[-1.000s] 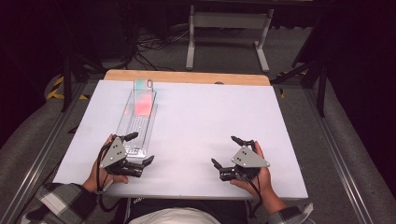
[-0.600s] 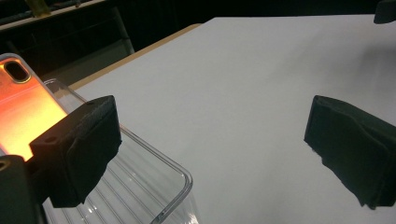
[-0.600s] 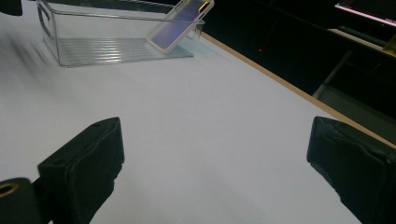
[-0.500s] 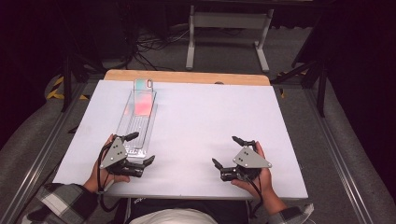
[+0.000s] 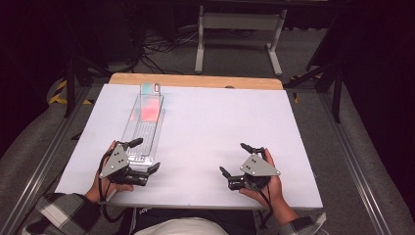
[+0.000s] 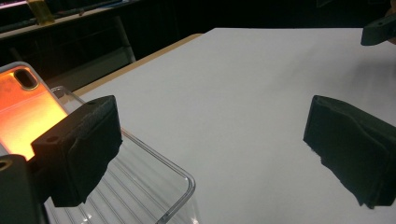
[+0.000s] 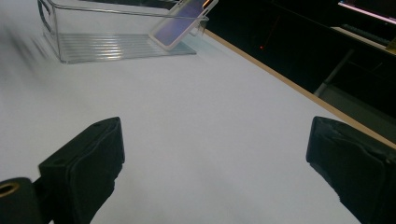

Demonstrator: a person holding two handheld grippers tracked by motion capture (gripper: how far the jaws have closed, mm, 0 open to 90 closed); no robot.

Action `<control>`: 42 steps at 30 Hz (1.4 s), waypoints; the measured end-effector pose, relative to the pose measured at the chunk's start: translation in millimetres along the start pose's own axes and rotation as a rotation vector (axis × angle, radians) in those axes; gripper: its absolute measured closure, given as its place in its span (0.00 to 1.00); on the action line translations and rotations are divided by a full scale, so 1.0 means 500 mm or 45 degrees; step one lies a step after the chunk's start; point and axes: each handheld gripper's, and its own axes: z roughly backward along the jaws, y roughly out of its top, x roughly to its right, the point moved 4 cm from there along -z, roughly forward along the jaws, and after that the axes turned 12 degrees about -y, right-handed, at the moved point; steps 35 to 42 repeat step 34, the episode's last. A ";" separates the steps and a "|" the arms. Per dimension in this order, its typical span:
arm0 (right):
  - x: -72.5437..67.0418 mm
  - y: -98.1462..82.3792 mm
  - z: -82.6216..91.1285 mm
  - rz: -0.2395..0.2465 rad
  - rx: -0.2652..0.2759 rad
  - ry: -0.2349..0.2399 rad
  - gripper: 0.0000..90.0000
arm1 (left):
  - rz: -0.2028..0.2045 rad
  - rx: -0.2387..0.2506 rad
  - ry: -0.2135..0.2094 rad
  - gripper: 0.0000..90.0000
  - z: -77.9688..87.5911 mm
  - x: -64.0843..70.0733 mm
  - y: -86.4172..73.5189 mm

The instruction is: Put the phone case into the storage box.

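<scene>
A lab — white test table (image 5: 205, 127), metal frame (image 5: 235, 22) (cables (image 5: 156, 46) on floor).

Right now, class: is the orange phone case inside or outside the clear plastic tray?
Inside. The orange phone case leans against the far end wall of the clear plastic tray.

Phone case (image 6: 23, 112) cut off left.

Lighting's pretty uneven here. The white surface (image 5: 220, 127) is lit bright from overhead, while everything around it drops off to near black, especially toward 12 o'clock. Shadows under the hands are short and soft. The high view is a bit grainy and soft overall. In the left gripper view the phone (image 6: 25, 109) glows blown-out orange at 9 o'clock. The right gripper view smears at 10 o'clock.
</scene>
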 end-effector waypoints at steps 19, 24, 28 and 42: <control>0.003 -0.003 -0.002 0.001 -0.011 -0.013 0.06 | -0.005 0.003 0.002 0.06 -0.002 0.001 0.003; 0.006 -0.006 -0.002 0.002 -0.017 -0.012 0.06 | -0.007 0.000 -0.004 0.06 -0.005 0.002 0.004; 0.007 -0.007 -0.002 0.001 -0.017 -0.012 0.06 | -0.006 0.004 -0.011 0.06 -0.005 0.003 0.005; 0.007 -0.006 -0.005 -0.012 -0.019 -0.007 0.06 | -0.012 0.010 -0.002 0.06 -0.004 0.000 0.006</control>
